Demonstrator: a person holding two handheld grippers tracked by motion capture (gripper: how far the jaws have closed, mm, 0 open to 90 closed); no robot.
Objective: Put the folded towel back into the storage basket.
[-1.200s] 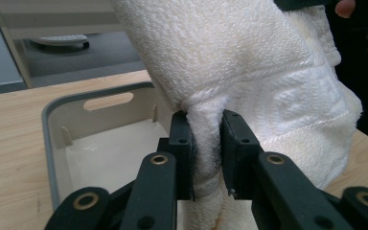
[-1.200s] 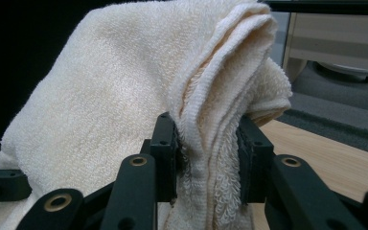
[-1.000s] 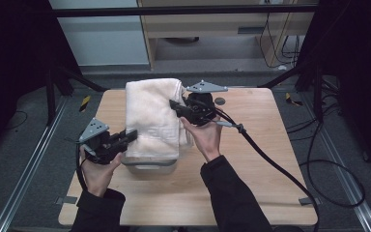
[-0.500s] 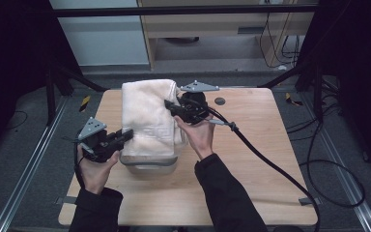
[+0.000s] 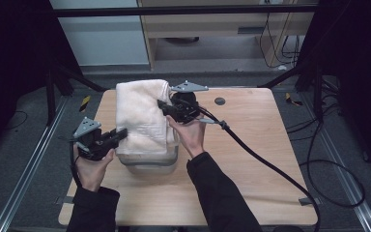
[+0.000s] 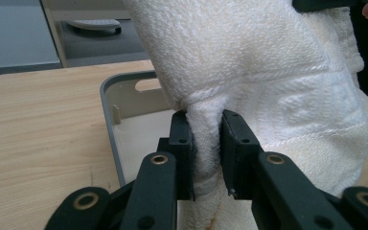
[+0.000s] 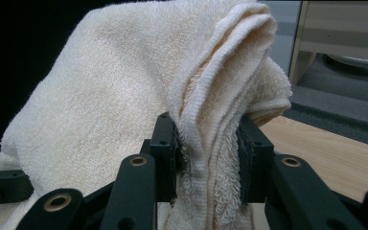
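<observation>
A folded cream towel (image 5: 140, 113) hangs lifted over a grey plastic bin (image 5: 149, 163) on the wooden table (image 5: 251, 159). My left gripper (image 5: 121, 134) is shut on the towel's near left edge; in the left gripper view a pinched fold of towel (image 6: 206, 143) sits between the jaws, with the bin's rim (image 6: 106, 115) just behind. My right gripper (image 5: 163, 106) is shut on the towel's right edge, higher up. In the right gripper view several layered towel hems (image 7: 206, 143) are clamped between the jaws. The towel hides most of the bin.
A small dark disc (image 5: 219, 101) lies on the table at the back right. The right gripper's black cable (image 5: 270, 166) runs across the table's right half to its front corner. Metal frame rails (image 5: 24, 169) flank the table, and a cabinet (image 5: 207, 29) stands behind.
Both grippers have shifted left with the towel held between them, and the towel now hangs a little more to the left over the bin.
</observation>
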